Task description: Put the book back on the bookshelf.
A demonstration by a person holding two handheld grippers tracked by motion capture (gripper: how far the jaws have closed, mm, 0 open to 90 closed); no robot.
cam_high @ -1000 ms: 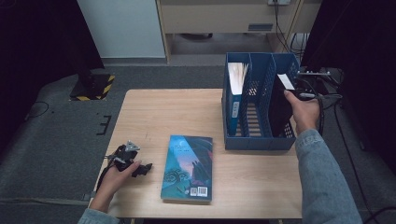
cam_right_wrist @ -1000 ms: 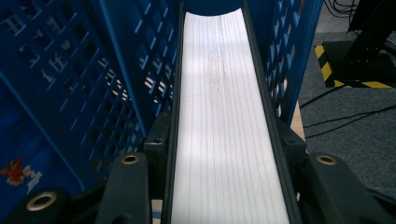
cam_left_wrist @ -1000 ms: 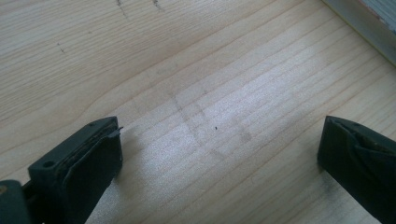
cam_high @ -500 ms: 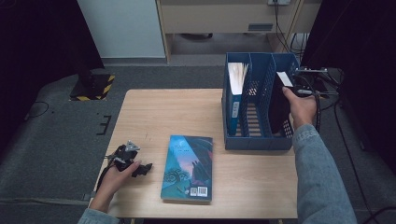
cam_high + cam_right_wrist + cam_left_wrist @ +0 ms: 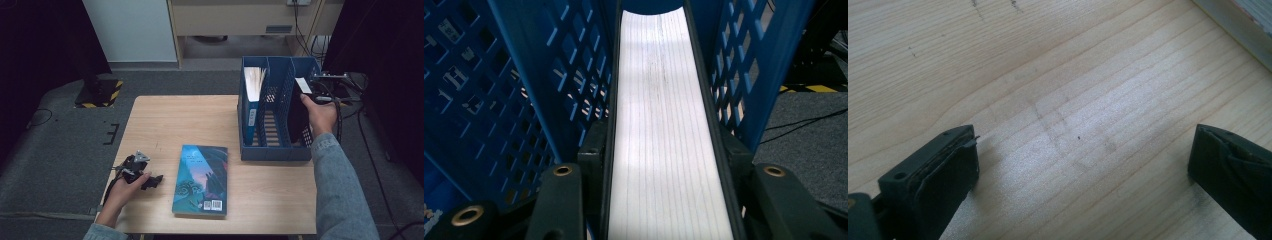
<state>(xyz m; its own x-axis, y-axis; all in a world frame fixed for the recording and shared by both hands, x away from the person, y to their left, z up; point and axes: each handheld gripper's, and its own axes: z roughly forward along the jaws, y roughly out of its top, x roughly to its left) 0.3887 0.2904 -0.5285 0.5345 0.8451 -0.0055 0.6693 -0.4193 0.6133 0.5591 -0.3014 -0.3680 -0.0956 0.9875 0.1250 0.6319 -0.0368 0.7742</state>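
My right gripper [image 5: 311, 96] is shut on a black-covered book [image 5: 296, 117] that stands upright in the right compartment of a blue mesh file rack [image 5: 272, 151]. In the right gripper view the jaws clamp the book's covers on either side of its white page edge [image 5: 664, 130], with blue mesh walls [image 5: 499, 90] close on both sides. My left gripper [image 5: 150, 180] rests on the table's front left corner; its jaws [image 5: 1083, 165] stand wide open over bare wood. A teal illustrated book [image 5: 201, 179] lies flat just right of it.
A blue binder with pale pages [image 5: 253, 85] stands in the rack's left compartment; the middle one holds nothing I can see. The wooden table [image 5: 175, 120] is bare on its far left half. Cables and dark equipment [image 5: 350, 85] lie beyond the right edge.
The right hand and the black book have shifted slightly farther back in the rack's right compartment. The left gripper has stayed where it was.
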